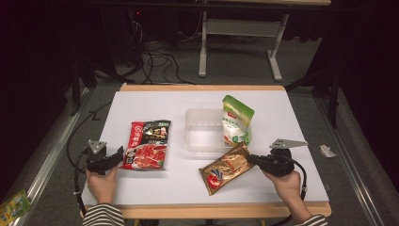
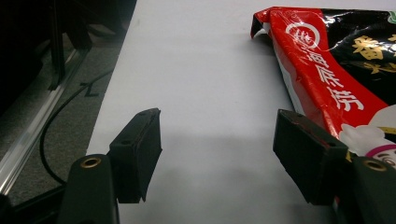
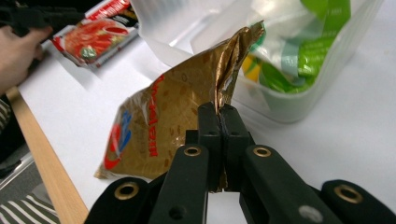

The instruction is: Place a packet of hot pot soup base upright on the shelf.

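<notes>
Right gripper view: right hand-held gripper pinching gold snack pouch by its corner, just beside clear plastic tub. Probably needing swinging over the rim next. Left hand-held gripper sitting wide on desk.

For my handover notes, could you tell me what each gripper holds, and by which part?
The right gripper pinches the gold packet by its top edge; the left gripper holds nothing.

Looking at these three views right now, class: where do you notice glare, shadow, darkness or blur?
High view: the room behind the white table is dark. Left gripper view: glare streaks the red packet, with a soft shadow beneath the jaws. Right gripper view: the gold packet is sharp; the person's hand looks blurred.
</notes>
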{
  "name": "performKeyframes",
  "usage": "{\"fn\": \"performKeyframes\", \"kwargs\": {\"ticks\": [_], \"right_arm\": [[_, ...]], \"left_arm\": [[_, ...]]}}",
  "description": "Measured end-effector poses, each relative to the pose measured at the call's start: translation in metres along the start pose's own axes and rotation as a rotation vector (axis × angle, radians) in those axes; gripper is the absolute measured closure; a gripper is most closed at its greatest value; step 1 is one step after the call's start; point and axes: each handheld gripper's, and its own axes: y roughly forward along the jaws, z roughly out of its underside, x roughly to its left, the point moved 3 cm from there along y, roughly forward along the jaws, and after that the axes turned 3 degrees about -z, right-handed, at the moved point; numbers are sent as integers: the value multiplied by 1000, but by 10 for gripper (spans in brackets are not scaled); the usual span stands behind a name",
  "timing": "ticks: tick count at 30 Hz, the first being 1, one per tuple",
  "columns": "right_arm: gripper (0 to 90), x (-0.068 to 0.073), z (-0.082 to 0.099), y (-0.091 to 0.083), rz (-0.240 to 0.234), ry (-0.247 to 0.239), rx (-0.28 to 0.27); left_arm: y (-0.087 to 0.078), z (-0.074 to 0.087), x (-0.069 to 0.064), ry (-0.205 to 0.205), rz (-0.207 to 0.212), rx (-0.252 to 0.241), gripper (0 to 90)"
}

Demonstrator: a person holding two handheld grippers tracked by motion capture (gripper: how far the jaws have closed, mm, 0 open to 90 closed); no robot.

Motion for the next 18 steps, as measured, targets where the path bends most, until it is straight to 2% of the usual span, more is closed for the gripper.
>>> {"fn": "performKeyframes", "kwargs": {"ticks": [8,18], "right_arm": [[900,6,-13,-11,-11,-32,-30],[900,12,-24,-21,-28,-47,-49]], "left_arm": [[0,0,0,0,1,-1,328],[0,0,0,-1,2,-1,328]]}}
